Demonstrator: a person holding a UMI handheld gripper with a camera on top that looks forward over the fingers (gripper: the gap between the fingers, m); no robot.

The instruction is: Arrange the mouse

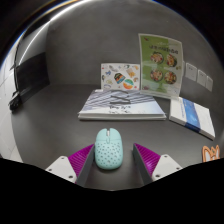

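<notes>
Sitting between the spread fingers of the gripper [113, 158], the mint-green mouse [108, 149] is resting on the grey desk [60, 110], ahead of a booklet [121, 104]. Its rigid, smooth shell is looking light yet slippery; gripping its flanks mid-body seems safest.

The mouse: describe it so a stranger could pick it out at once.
On the grey table, in front of the stack of booklets, the mouse lies between the open gripper fingers, unclamped. It is the only rounded, mint-green item; everything else nearby is flat printed paper.
</notes>
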